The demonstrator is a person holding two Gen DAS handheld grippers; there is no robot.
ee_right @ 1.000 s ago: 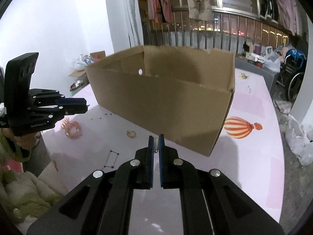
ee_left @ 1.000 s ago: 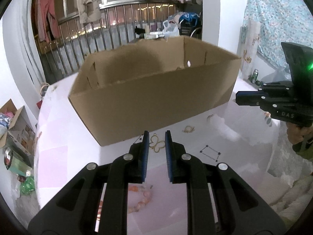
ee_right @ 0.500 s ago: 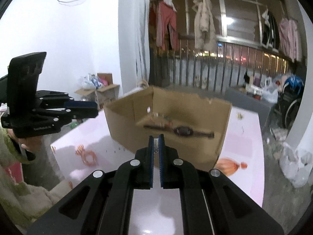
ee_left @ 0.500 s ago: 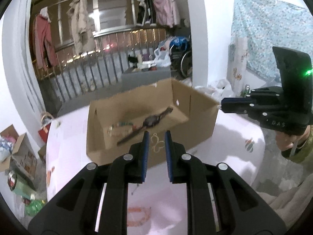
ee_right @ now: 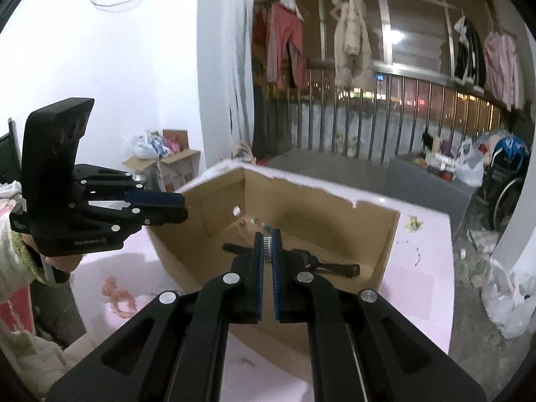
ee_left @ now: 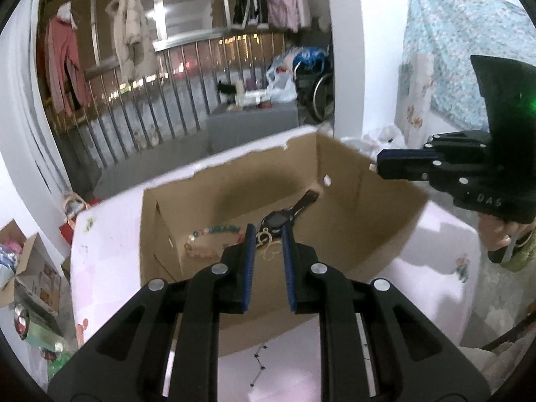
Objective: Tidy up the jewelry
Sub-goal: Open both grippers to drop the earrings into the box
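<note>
I am holding two grippers over one open box [ee_left: 338, 234]. Inside it I am counting one black watch [ee_left: 288, 214] and one bead bracelet [ee_left: 214, 238], the bracelet lying at the watch's 9 o'clock. A second, pink bracelet [ee_right: 117, 298] is lying outside on the pink table [ee_right: 425, 268], at the box's 8 o'clock in the right view.

My left gripper [ee_left: 267, 244] is pointing forward and down into the box, its blue pads [ee_left: 249, 268] standing a moderate gap apart. A gold chain [ee_left: 268, 244] is showing between them; whether a pad is touching it or it is falling free I cannot tell. My right gripper [ee_right: 267, 251] is aiming down into the box too, its pads almost together with only a thin slit between, and a small silvery piece [ee_right: 267, 246] is sitting in that slit near the tips, apparently pinched.

The left view is showing the bead bracelet and the gold chain plainly, plus a thin dark chain [ee_left: 259, 365] on the table at 6 o'clock, with my right gripper at 3 o'clock. The right view is showing the watch [ee_right: 321, 263] stretched across the box floor and my left gripper at 9 o'clock, but the gold chain is not readable there.
</note>
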